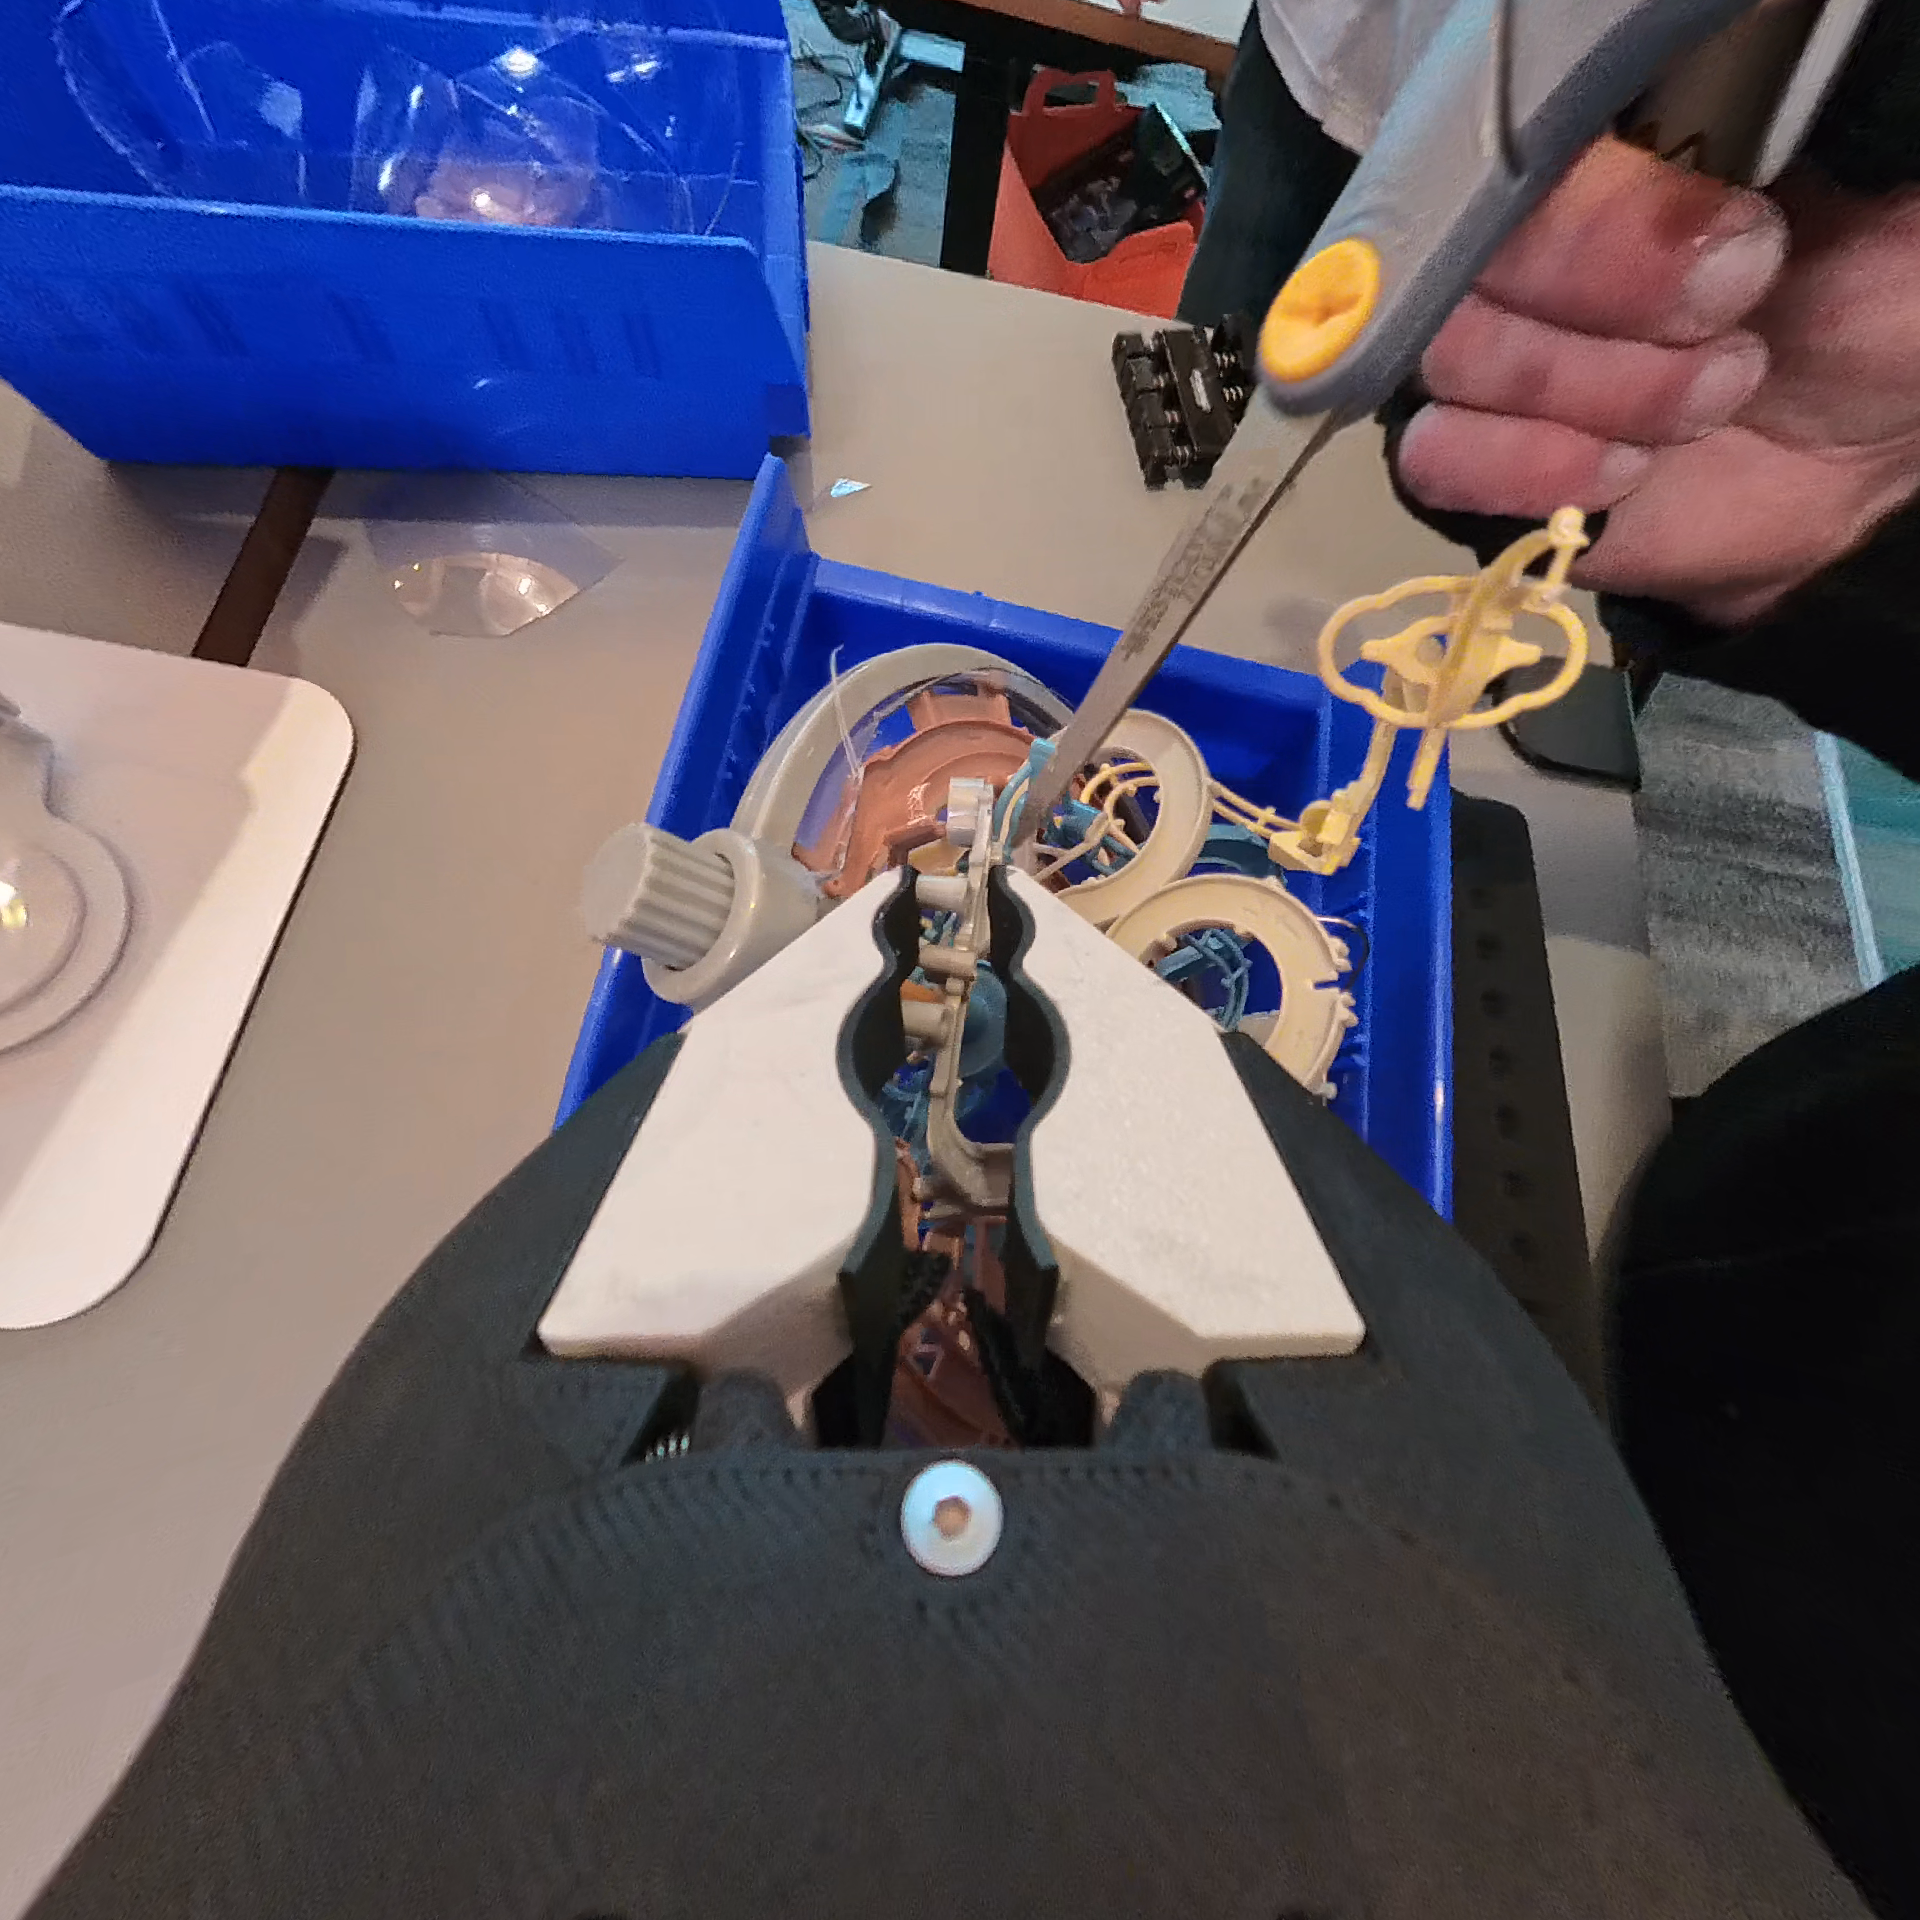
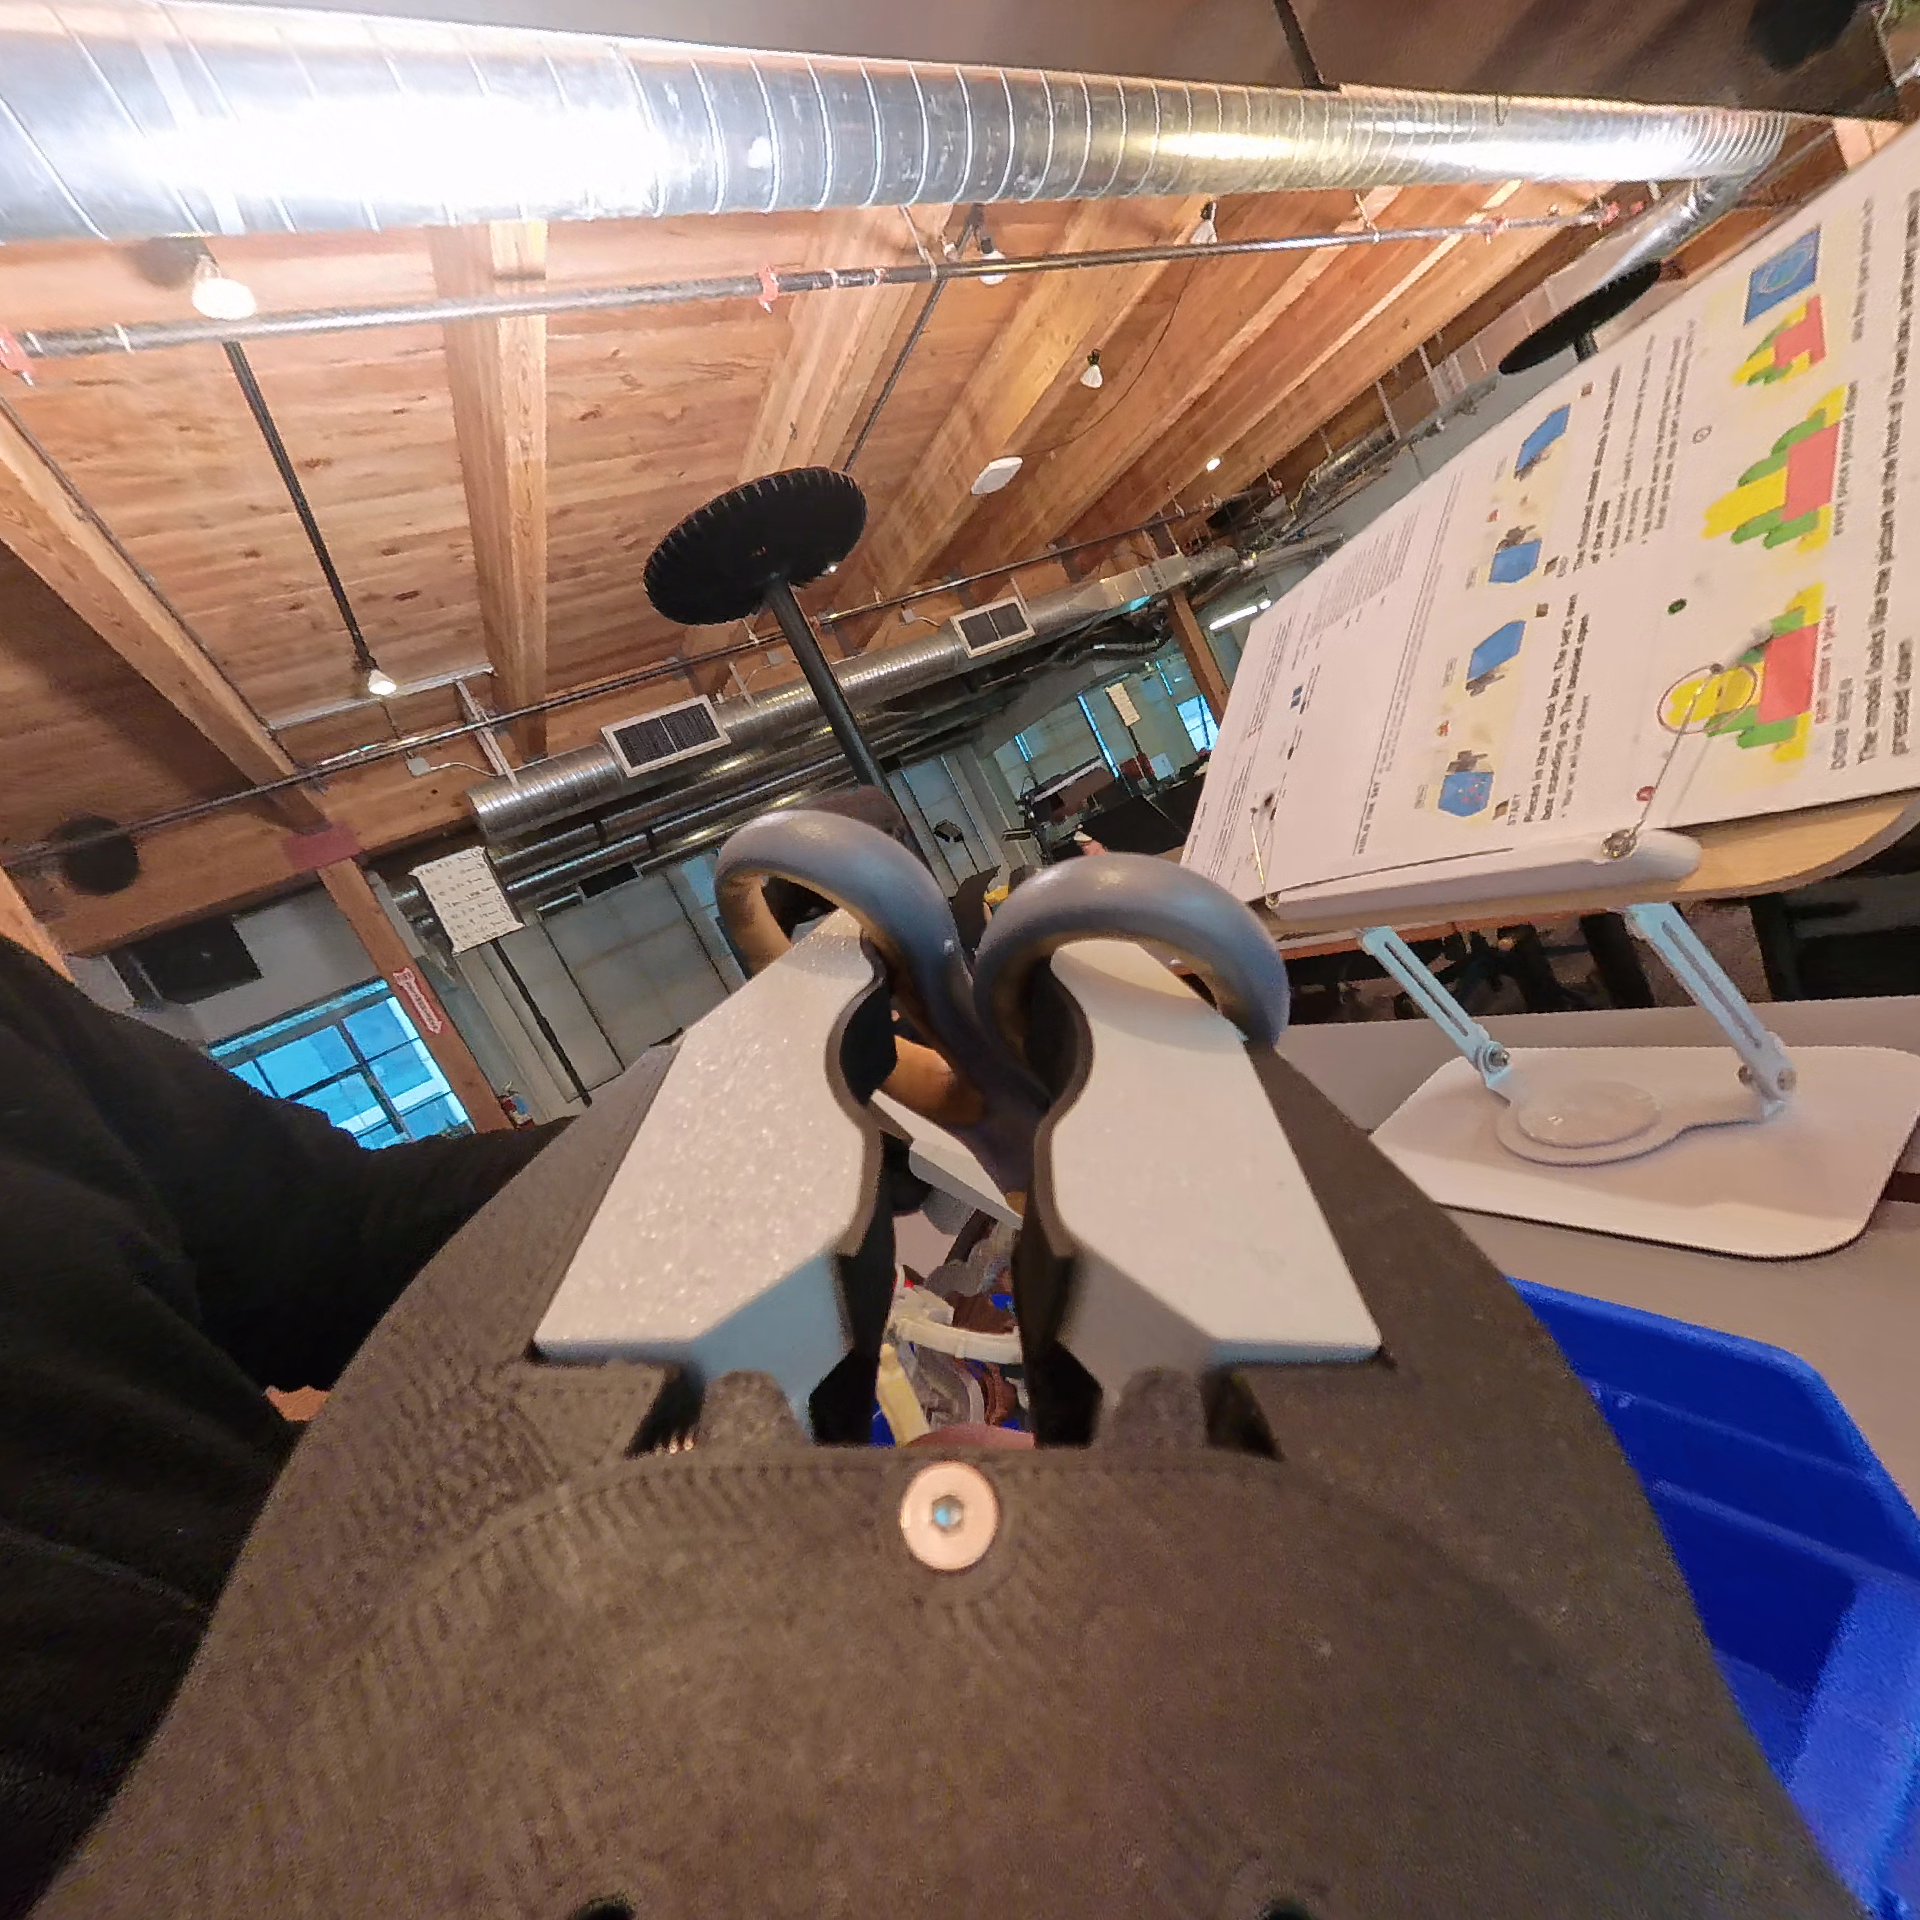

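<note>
Grey counter (image 1: 156, 1351) carries two blue bins: a far bin (image 1: 416, 312) with clear plastic domes inside, and a near bin (image 1: 1392, 935) full of plastic parts, cream rings (image 1: 1236, 945) and a brown piece among them. White stand base (image 1: 125, 935) at the left edge of the counter; right wrist view shows a document stand (image 2: 1621, 862) holding printed sheets, under a wooden ceiling with a silver duct (image 2: 727, 114). Left tool (image 1: 954, 894) sits over the near bin, jaws closed on a grey sprue (image 1: 961, 997) that runs up the gap between them, its top poking out past the tips; a ribbed grey knob (image 1: 665, 904) lies just left of the tips. Right tool (image 2: 961, 987) grips the scissors (image 2: 925, 935) by the grey handles, the loops standing out past its tips. In the left view the scissors (image 1: 1320, 322) come down from upper right, blade tip close to the top of the sprue; contact cannot be told. A hand (image 1: 1662, 384) at right, next to the blades, holds a yellow sprue (image 1: 1455, 655) above the bin's far right corner. Small black block (image 1: 1184, 405) on the counter behind.
</note>
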The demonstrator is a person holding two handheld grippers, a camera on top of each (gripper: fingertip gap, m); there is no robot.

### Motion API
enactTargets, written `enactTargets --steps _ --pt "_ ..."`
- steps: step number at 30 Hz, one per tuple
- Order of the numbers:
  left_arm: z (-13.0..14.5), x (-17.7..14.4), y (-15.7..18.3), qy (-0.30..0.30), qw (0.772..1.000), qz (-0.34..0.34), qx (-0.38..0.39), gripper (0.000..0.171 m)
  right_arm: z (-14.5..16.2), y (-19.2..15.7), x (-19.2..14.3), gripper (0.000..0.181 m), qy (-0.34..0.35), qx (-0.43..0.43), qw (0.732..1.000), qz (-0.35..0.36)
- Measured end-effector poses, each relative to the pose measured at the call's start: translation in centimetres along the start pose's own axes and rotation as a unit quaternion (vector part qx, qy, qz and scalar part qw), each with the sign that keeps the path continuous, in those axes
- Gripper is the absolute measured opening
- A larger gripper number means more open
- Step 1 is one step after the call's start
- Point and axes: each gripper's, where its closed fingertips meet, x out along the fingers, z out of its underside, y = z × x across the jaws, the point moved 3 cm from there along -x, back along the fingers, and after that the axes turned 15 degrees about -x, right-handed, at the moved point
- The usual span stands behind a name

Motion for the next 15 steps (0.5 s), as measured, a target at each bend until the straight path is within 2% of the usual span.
enactTargets --steps 8,10,15 --pt "-0.8 1.0 0.7 -0.047 0.996 0.008 0.079 0.011 2.0 0.0 0.4 0.017 -0.036 -0.021 0.999 0.016" --pt "-0.9 1.2 0.8 -0.04 0.994 0.014 0.097 0.01 2.0 0.8 0.2 0.017 -0.035 -0.008 0.999 0.031" --pt "-0.8 1.0 1.2 -0.006 0.995 0.062 0.08 0.007 2.3 3.2 -0.8 0.019 -0.016 0.064 0.996 0.063"
